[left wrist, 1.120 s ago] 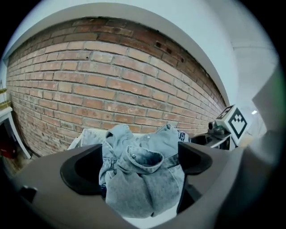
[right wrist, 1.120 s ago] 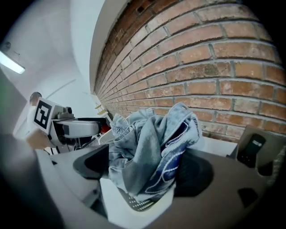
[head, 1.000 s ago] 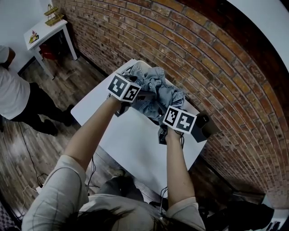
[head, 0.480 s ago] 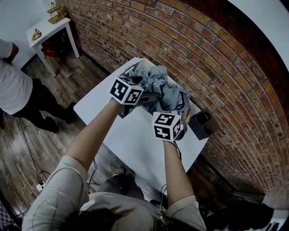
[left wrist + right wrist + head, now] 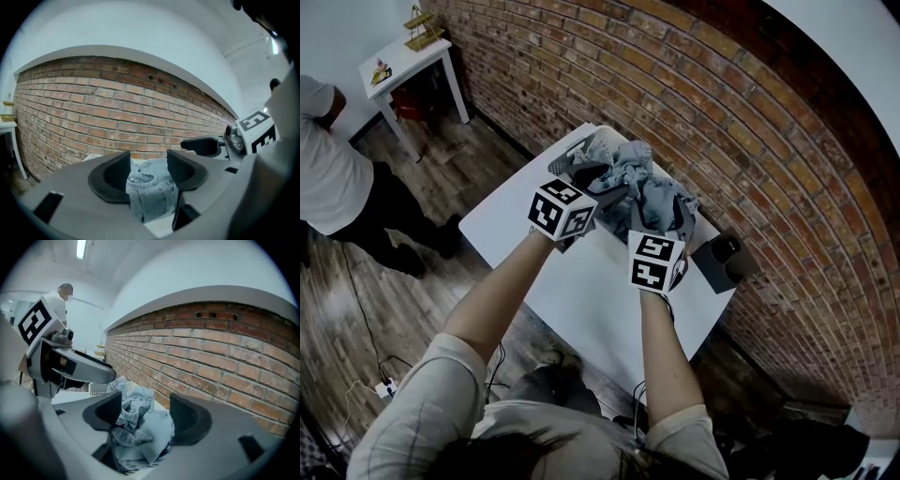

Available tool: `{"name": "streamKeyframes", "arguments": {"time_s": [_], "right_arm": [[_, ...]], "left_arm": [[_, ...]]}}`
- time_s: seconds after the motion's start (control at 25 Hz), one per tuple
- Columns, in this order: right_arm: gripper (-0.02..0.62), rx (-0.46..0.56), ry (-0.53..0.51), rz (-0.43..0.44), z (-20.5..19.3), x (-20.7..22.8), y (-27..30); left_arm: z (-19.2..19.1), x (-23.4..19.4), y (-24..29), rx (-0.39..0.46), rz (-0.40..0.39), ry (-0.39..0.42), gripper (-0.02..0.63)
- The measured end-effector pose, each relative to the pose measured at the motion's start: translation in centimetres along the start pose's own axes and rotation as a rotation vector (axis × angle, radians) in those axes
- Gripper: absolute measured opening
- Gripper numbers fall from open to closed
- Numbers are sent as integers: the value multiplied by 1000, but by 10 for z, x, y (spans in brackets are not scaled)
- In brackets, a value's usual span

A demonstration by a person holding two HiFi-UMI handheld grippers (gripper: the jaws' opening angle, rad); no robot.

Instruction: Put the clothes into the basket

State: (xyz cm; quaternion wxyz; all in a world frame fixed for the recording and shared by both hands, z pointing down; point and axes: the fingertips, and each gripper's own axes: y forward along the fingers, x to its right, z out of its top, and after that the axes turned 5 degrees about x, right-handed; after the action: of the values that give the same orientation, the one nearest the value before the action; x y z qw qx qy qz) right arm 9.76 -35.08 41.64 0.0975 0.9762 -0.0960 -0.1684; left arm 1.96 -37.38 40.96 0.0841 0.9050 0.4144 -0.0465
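Task item: the denim clothes (image 5: 642, 178) lie in one bunched heap at the far end of the white table (image 5: 572, 309), close to the brick wall (image 5: 722, 122).
Basket: in the right gripper view, a strip of the basket's (image 5: 96, 389) mesh wall shows just left of the heap. In the head view the heap covers most of it.
Left gripper (image 5: 149, 166): clamped on a fold of the denim with a waistband button. Its jaws have just been closing, and the cloth fills the gap between them.
Right gripper (image 5: 143, 413): clamped on a thicker wad of the same heap. Its jaws have also just been closing on the cloth.
Progress: the clothes appear to sit over or partly in the basket, but they are piled high and both grippers hold them. The heap is judged not yet settled.
Remaining: lower or push the cloth below the rim, release both grips and withdraw.
Change from earlier frames: both marker cubes sit nearer the person in the head view. The right cube has rolled and shows a different face upward. The denim is drawn into a tighter, taller bundle between the grippers.
Other items: a dark box (image 5: 724, 258) stands on the table to the right of the heap, apart from it.
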Motion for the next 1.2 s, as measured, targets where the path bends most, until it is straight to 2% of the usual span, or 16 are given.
{"name": "streamKeyframes", "arguments": {"time_s": [0.12, 0.2, 0.28, 0.32, 0.4, 0.52, 0.64, 0.88, 1.04, 1.2], "right_arm": [[260, 11, 34, -8, -1, -2, -3], [152, 15, 62, -7, -1, -3, -6], [29, 22, 82, 11, -2, -7, -8], [8, 24, 89, 23, -2, -10, -9], [8, 34, 103, 42, 1, -14, -14], [8, 57, 102, 50, 6, -17, -25], [6, 82, 90, 59, 10, -18, -40], [6, 151, 52, 79, 21, -22, -84], [6, 206, 90, 89, 36, -23, -123], [6, 229, 133, 107, 53, -27, -167]], "left_arm": [[-3, 5, -6, 14, 9, 4, 222], [-4, 8, -10, 28, 26, 19, 128], [-4, 12, -15, 45, 36, 23, 107], [-4, 15, -17, 48, 37, 24, 83], [-4, 21, -21, 55, 40, 30, 35], [0, 32, -30, 75, 53, 58, 9], [7, 47, -41, 88, 73, 104, 8], [17, 85, -75, 119, 145, 141, 8], [22, 112, -102, 130, 184, 161, 8], [34, 149, -133, 148, 190, 185, 8]]}}
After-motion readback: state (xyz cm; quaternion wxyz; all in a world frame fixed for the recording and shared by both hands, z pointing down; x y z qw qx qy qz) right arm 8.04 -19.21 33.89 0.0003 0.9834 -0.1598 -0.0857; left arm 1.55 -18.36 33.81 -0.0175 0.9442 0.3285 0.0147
